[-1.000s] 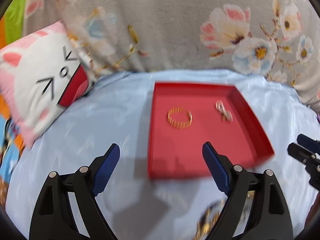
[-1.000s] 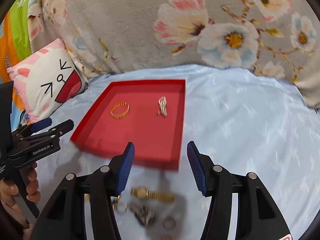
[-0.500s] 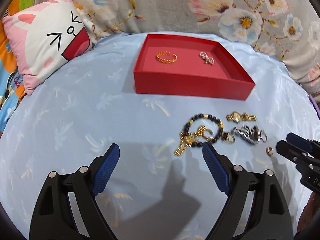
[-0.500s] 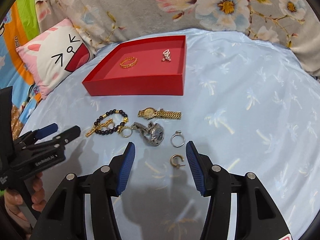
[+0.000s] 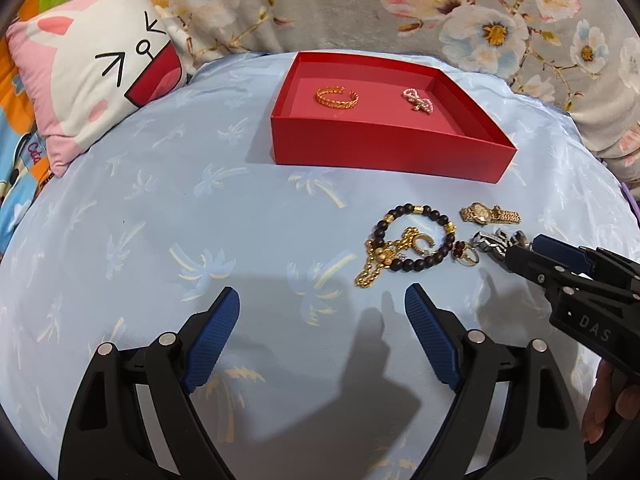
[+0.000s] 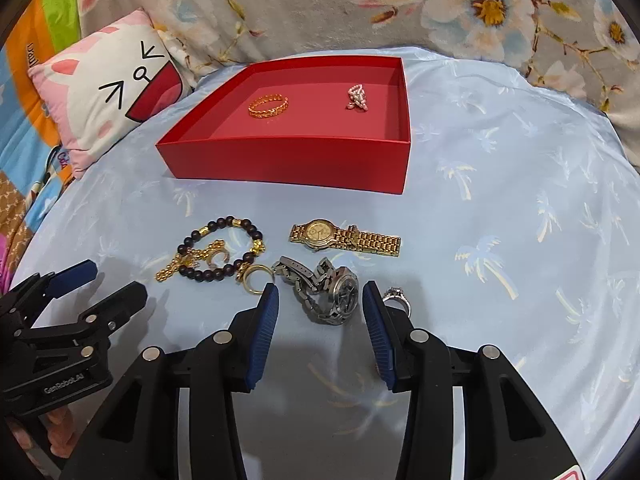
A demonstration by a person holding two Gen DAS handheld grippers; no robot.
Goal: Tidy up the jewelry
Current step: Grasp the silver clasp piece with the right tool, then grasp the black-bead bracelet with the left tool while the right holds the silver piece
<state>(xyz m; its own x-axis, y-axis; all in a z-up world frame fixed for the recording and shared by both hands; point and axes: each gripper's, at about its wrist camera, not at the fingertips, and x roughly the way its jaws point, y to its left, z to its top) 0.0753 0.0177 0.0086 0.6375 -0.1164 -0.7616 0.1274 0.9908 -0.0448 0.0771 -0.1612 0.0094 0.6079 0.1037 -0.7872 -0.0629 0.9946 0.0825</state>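
A red tray (image 6: 280, 156) (image 5: 384, 146) holds a gold bangle (image 6: 268, 105) and a pearl piece (image 6: 358, 97). In front of it on the blue sheet lie a dark bead bracelet (image 6: 220, 248) with a gold chain (image 5: 380, 260), a gold watch (image 6: 344, 235), a silver watch (image 6: 328, 290), a gold hoop (image 6: 256, 278) and a silver ring (image 6: 396, 296). My right gripper (image 6: 320, 316) is open, its fingers either side of the silver watch. My left gripper (image 5: 322, 320) is open and empty, short of the bead bracelet (image 5: 416, 240).
A cat-face pillow (image 5: 92, 76) lies at the left. A grey floral cushion (image 6: 400, 4) runs along the back behind the tray. The left gripper also shows in the right wrist view (image 6: 80, 304). Colourful bedding (image 6: 24, 128) lies at the far left.
Both grippers have pulled back and tilted down from the tray, then moved in toward the loose jewelry. The right gripper now straddles the silver watch.
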